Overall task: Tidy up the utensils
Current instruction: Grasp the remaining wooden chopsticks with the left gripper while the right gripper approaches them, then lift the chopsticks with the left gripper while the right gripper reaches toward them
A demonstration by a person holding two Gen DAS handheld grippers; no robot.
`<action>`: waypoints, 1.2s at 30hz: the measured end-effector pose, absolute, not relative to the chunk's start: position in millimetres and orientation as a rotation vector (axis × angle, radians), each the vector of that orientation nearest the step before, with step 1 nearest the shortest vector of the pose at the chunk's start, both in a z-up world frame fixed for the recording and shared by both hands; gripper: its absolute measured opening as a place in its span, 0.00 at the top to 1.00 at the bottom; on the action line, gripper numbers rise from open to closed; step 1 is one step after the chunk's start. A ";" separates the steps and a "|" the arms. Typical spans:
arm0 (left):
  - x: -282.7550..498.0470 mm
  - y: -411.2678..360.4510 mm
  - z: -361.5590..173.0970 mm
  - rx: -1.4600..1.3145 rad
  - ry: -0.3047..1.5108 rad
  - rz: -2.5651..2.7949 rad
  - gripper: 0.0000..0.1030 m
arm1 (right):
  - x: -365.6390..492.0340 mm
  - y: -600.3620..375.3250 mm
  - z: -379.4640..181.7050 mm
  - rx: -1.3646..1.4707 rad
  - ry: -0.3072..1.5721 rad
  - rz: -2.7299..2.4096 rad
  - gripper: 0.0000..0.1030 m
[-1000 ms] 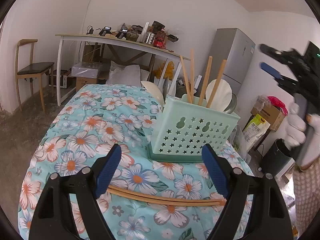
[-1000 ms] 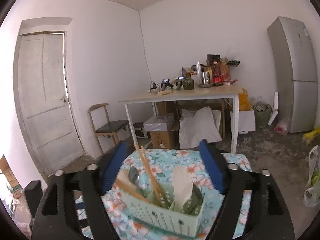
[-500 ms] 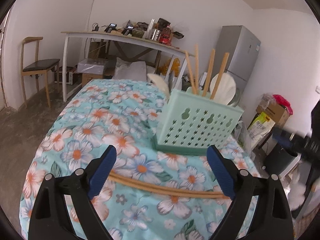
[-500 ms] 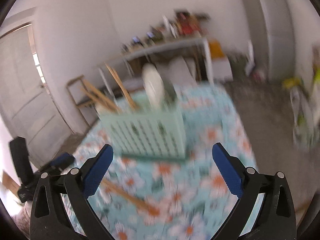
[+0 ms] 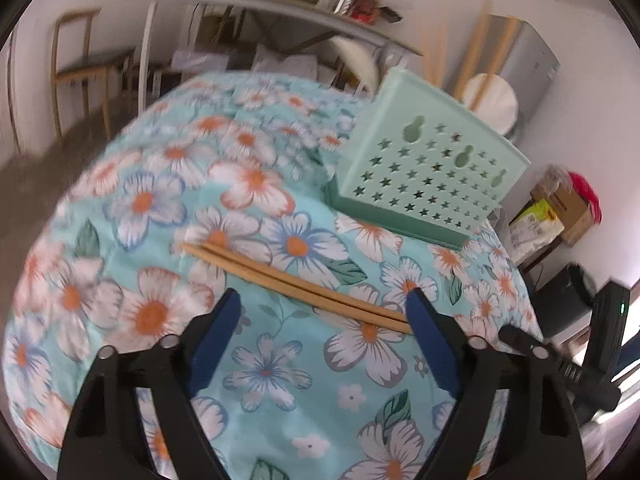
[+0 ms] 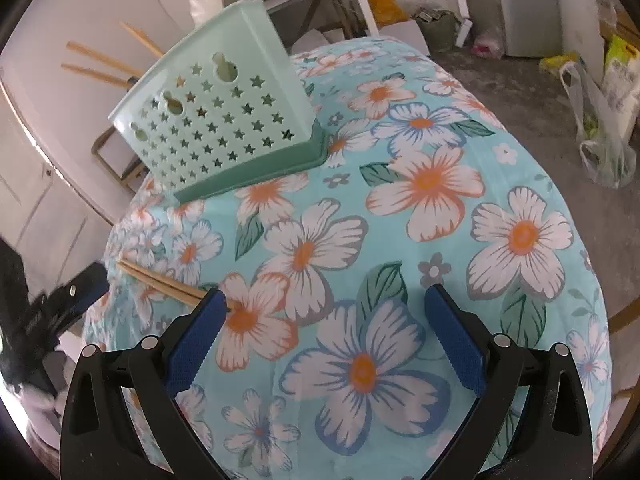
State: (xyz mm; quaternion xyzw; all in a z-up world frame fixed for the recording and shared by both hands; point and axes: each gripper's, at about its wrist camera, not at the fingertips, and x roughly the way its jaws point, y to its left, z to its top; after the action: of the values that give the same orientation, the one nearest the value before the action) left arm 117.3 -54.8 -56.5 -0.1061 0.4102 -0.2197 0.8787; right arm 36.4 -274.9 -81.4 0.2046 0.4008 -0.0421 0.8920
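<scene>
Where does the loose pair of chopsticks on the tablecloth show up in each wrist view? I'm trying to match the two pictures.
Left wrist view: pair of chopsticks lies flat across the middle, just beyond the open left claw.
Right wrist view: chopsticks at lower left, one end hidden behind the right claw's left finger.
Shared landmark: green utensil basket.

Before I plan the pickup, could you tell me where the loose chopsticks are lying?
In the left wrist view the loose chopsticks lie flat on the floral tablecloth, side by side, in front of the green utensil basket.
</scene>
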 end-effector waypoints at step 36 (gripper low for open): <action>127.9 10.0 -103.8 -0.930 1.135 -0.350 0.88 | 23.1 -282.5 -81.7 0.457 0.771 -0.049 0.07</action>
State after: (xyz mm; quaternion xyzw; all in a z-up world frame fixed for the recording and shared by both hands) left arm 127.9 10.0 -103.8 -0.4223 0.5152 -0.1590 0.7286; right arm 23.1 -282.5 -81.7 0.2211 0.3727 -0.0237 0.9009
